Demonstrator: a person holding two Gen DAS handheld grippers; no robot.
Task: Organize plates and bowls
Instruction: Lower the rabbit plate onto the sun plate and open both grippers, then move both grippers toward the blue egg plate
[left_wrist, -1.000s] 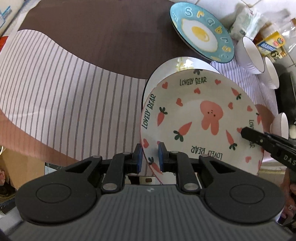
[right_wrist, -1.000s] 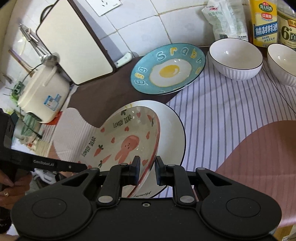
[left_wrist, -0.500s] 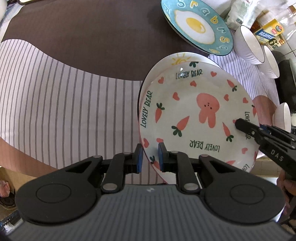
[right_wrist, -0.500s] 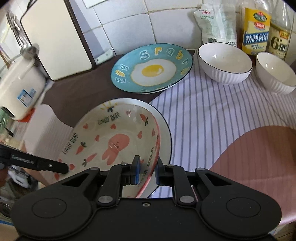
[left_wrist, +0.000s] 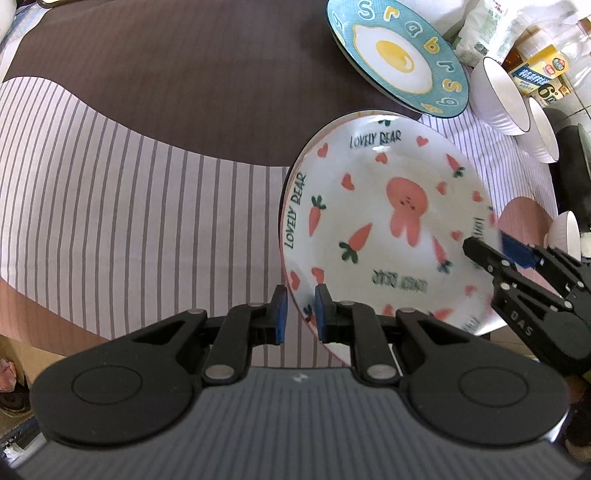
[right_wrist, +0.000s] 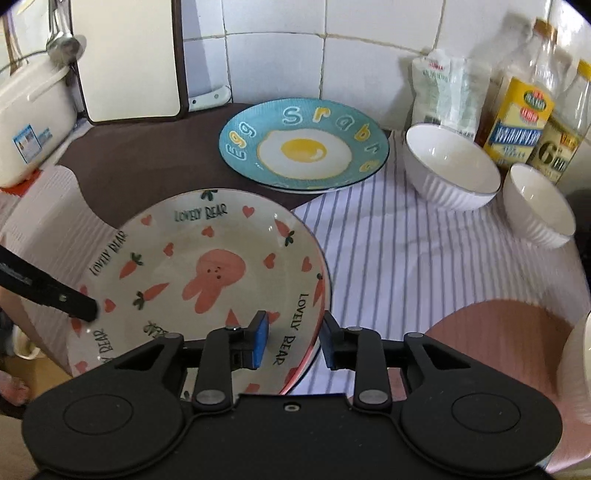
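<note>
Rabbit plate (left_wrist: 384, 229), white with carrots, hearts and "LOVELY BEAR" lettering: held by the rim in the left gripper (left_wrist: 298, 314), pads closed on its near edge. Right gripper (right_wrist: 293, 341): jaws parted wide, straddling the plate's opposite rim, neither pad pressing it. Beyond the right gripper, on the striped tablecloth (right_wrist: 388, 258): blue fried-egg plate (right_wrist: 303, 144) straight ahead; two white ribbed bowls (right_wrist: 450, 170) ahead-right, side by side. Against the tiled wall behind the bowls: bottles (right_wrist: 521, 122) and a bag (right_wrist: 443, 92).
</note>
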